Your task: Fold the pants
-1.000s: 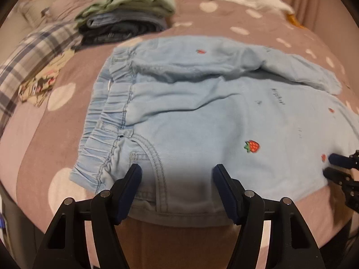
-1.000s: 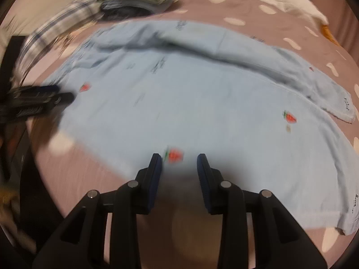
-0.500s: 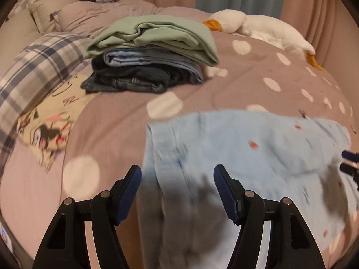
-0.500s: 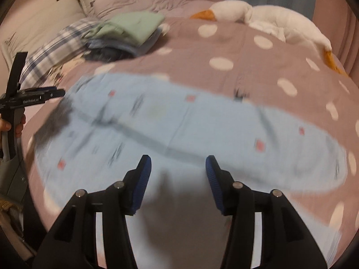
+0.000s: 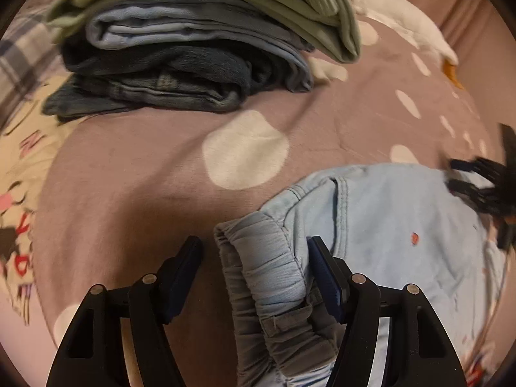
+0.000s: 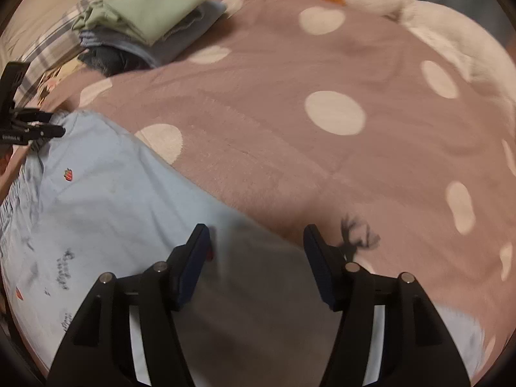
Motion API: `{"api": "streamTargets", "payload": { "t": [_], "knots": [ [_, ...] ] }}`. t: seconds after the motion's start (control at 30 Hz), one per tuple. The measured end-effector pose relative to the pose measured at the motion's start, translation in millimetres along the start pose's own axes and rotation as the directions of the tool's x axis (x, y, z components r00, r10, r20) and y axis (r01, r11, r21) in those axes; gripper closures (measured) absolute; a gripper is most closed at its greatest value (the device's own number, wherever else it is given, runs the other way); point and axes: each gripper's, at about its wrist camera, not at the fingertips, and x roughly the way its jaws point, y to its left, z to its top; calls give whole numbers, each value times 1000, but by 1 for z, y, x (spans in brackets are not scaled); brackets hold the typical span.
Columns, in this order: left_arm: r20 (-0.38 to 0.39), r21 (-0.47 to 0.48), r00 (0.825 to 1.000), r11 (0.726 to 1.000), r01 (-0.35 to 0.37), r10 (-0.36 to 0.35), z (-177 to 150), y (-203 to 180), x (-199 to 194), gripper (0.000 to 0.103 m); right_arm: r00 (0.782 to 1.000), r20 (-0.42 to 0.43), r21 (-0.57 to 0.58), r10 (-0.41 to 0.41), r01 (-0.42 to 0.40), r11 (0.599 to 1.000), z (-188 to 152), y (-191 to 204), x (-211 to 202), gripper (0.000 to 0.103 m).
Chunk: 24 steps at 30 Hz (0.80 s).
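Observation:
Light-blue denim pants (image 5: 387, 219) with small strawberry motifs lie on the mauve dotted bedspread (image 5: 145, 161). My left gripper (image 5: 256, 258) is open. The gathered elastic waistband (image 5: 267, 267) sits bunched between its fingers, touching the right pad, with a gap to the left one. In the right wrist view the pants (image 6: 113, 200) spread to the lower left. My right gripper (image 6: 256, 248) hangs over their far edge with its jaws opening, and the pads press on nothing. Each gripper shows at the edge of the other's view: right gripper (image 5: 477, 187), left gripper (image 6: 32, 125).
A stack of folded clothes (image 5: 193, 48), topped by a green one, sits close beyond the waistband; it also shows as the stack (image 6: 151, 22) at the far left. A white plush goose (image 6: 419, 16) lies along the back right. A plaid pillow (image 5: 19, 54) is at the left.
Both grippers have swept toward the far side of the bed, so the clothes stack looms closer. The right jaws have widened. The waistband now lies bunched between the left fingers.

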Motion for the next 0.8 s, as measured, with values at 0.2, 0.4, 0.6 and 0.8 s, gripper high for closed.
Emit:
{"api": "streamTargets", "payload": {
  "t": [0.2, 0.4, 0.6, 0.8],
  "knots": [
    [-36, 63, 997, 996, 69, -67, 2, -1, -4, 60, 997, -64, -118, 39, -47, 992, 7, 9, 0, 95],
    [-23, 109, 1000, 994, 16, -14, 6, -3, 1, 65, 998, -20, -156, -64, 60, 986, 8, 16, -7, 98],
    [22, 71, 999, 996, -45, 44, 8, -11, -6, 72, 980, 18, -162, -198, 199, 967, 11, 34, -12, 98],
    [166, 51, 986, 999, 0, -8, -9, -17, -56, 79, 960, 200, -104, -197, 221, 970, -7, 48, -94, 98]
  ]
}}
